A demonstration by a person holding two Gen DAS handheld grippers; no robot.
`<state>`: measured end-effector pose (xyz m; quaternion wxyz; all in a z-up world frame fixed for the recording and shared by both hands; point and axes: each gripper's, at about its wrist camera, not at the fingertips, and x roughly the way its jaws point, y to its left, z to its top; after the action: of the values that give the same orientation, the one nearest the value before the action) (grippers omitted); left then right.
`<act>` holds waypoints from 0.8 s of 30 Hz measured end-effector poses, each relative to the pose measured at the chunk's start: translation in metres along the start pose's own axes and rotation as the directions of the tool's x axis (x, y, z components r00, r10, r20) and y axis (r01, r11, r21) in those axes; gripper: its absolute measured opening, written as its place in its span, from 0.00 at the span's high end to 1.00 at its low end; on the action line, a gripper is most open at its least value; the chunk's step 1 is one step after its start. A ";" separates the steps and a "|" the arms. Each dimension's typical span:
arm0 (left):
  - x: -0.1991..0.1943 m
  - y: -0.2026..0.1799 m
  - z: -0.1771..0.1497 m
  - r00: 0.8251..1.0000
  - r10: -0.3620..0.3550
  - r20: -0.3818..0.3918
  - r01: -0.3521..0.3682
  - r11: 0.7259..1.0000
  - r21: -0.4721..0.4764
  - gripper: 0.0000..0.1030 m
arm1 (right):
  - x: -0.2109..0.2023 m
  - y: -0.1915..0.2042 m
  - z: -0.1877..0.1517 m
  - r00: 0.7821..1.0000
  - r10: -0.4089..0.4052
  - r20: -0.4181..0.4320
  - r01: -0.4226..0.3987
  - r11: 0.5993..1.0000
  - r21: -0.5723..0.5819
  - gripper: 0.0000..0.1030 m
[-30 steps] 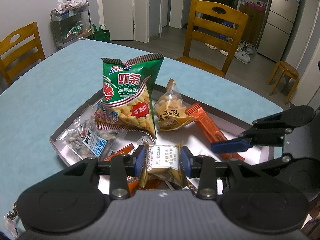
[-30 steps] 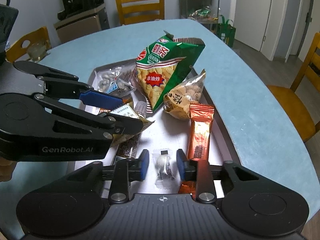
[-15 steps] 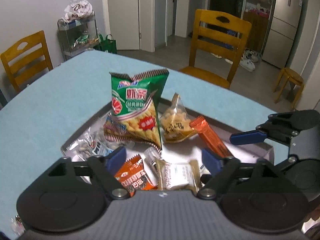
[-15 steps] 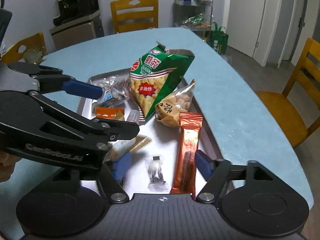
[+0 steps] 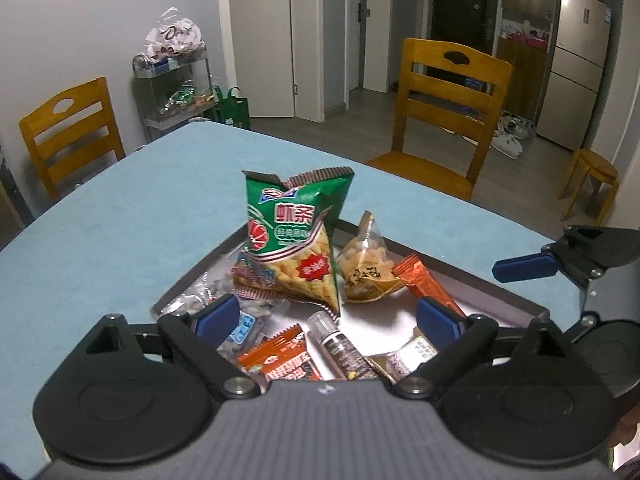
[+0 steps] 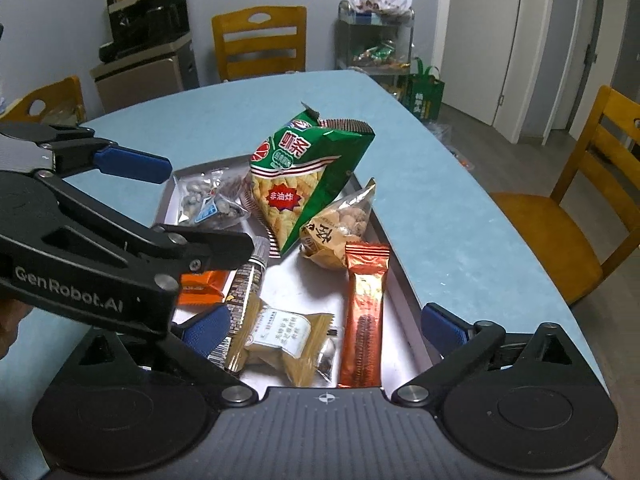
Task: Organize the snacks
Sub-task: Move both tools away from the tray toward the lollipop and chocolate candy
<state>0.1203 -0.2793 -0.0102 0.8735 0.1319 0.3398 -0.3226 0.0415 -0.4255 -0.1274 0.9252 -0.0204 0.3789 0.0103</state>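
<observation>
A shallow grey tray (image 6: 404, 276) on the blue table holds several snacks: a green shrimp-stick bag (image 6: 304, 184) standing upright, a clear bag of round nuts (image 6: 340, 224), a long orange bar (image 6: 365, 316), a beige pastry packet (image 6: 280, 332), a small orange packet (image 6: 200, 286) and a bag of seeds (image 6: 204, 200). My left gripper (image 5: 326, 314) is open and empty above the tray's near end; the green bag (image 5: 298, 236) stands ahead of it. My right gripper (image 6: 324, 328) is open and empty over the pastry packet and bar. The left gripper also shows in the right wrist view (image 6: 132, 204).
Wooden chairs stand around the table (image 5: 444, 112) (image 5: 68, 132) (image 6: 576, 200). A metal cart with snack bags (image 5: 176, 84) stands by the wall. A small wooden stool (image 5: 592, 184) and a fridge are at the right. The blue tabletop (image 5: 120, 216) stretches left of the tray.
Both grippers opened and pulled back and up. The left let go of the beige pastry packet, the right let go of a small clear-wrapped candy; both now lie in the tray.
</observation>
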 end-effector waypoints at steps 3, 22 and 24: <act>-0.006 0.003 -0.001 1.000 0.009 0.009 -0.009 1.000 -0.008 0.05 | -0.001 0.002 0.000 1.000 -0.001 0.003 0.001 1.000 -0.004 0.00; -0.047 0.042 -0.016 0.995 0.100 0.022 -0.098 0.991 -0.093 0.02 | -0.005 0.032 0.018 0.998 0.039 0.051 -0.036 0.998 -0.054 0.00; -0.050 0.048 -0.018 0.994 0.110 0.018 -0.108 0.989 -0.102 0.02 | -0.004 0.038 0.019 0.997 0.052 0.052 -0.049 0.997 -0.065 0.00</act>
<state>0.1140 -0.2114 0.0107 0.8994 0.1020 0.3376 -0.2584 0.0509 -0.3871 -0.1123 0.9333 -0.0399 0.3540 0.0461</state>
